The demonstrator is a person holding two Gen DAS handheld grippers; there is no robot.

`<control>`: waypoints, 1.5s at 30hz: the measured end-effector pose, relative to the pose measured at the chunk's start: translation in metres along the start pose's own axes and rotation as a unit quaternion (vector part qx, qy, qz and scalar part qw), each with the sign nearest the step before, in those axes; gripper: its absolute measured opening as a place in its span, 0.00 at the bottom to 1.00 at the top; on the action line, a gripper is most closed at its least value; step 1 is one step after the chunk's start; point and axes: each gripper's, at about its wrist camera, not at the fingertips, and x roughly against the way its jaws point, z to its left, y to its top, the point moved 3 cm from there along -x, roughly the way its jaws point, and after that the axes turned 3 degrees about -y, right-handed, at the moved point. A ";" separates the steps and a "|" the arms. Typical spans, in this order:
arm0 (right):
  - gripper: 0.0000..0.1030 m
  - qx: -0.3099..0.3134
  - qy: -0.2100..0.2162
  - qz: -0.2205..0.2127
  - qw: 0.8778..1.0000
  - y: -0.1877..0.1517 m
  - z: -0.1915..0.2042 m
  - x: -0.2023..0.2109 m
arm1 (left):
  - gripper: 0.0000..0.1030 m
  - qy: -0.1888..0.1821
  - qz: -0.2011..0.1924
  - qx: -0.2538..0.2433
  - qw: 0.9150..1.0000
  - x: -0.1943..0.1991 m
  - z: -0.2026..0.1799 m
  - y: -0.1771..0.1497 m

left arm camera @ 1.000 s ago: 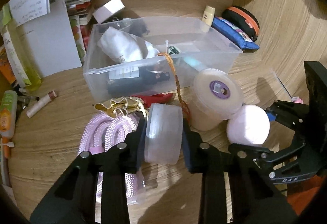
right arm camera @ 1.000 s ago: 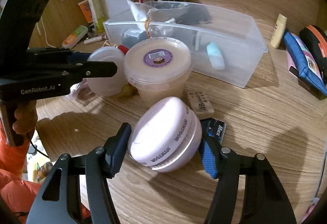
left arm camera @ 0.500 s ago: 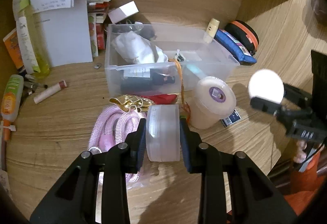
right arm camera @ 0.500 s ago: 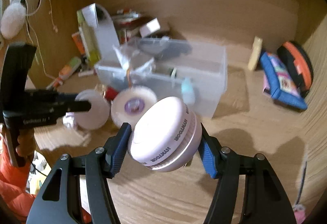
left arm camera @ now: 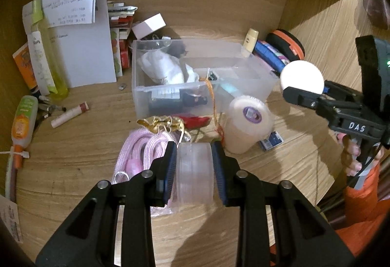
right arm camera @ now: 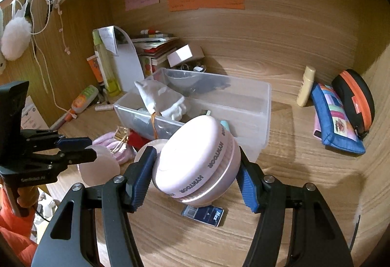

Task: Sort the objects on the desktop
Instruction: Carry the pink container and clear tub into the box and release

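Left gripper (left arm camera: 194,169) clamping a frosted translucent round jar (left arm camera: 194,175), right gripper (right arm camera: 196,169) gripping a pink HYNTOOR-lettered case (right arm camera: 195,164), lidded tub (right arm camera: 148,152) mostly hidden behind it

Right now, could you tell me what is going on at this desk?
A person is sorting desk clutter with a gripper in each hand. The left gripper is shut on a clear jar, held above the desk near a pink rope. The right gripper is shut on a pink case, lifted in front of the clear bin. A lidded tub and a small blue box sit on the desk.
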 end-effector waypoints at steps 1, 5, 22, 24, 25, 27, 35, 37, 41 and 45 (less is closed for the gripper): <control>0.57 0.000 0.001 0.000 1.000 0.001 0.000 0.000 | 0.28 -0.003 -0.002 0.003 1.000 0.001 0.000 0.003; 0.57 0.001 -0.002 -0.005 1.000 0.006 -0.002 0.000 | 0.28 0.011 -0.020 0.008 1.000 0.008 0.002 0.017; 0.57 -0.002 -0.007 -0.004 1.000 0.034 -0.010 -0.026 | 0.28 0.033 -0.077 0.064 0.994 0.008 0.048 0.083; 0.57 -0.004 -0.010 0.000 1.000 0.038 -0.012 -0.033 | 0.28 0.030 -0.080 0.067 0.994 0.005 0.051 0.089; 0.57 -0.007 -0.009 0.004 1.000 0.040 -0.014 -0.037 | 0.28 0.031 -0.081 0.067 0.994 0.004 0.052 0.091; 0.57 -0.009 -0.011 0.010 1.000 0.043 -0.018 -0.044 | 0.28 0.035 -0.083 0.064 0.994 0.000 0.052 0.095; 0.57 -0.023 -0.029 0.041 0.999 0.044 -0.033 -0.078 | 0.09 0.043 -0.062 0.062 0.995 -0.030 0.059 0.110; 0.57 -0.025 -0.032 0.050 0.998 0.041 -0.036 -0.086 | 0.09 0.054 -0.055 0.058 0.995 -0.040 0.061 0.111; 0.57 -0.030 -0.035 0.069 0.997 0.035 -0.042 -0.102 | 0.09 0.045 -0.044 0.060 0.996 -0.049 0.063 0.110; 0.57 -0.019 -0.038 0.073 0.996 0.033 -0.041 -0.108 | 0.09 0.040 -0.048 0.044 0.997 -0.040 0.059 0.104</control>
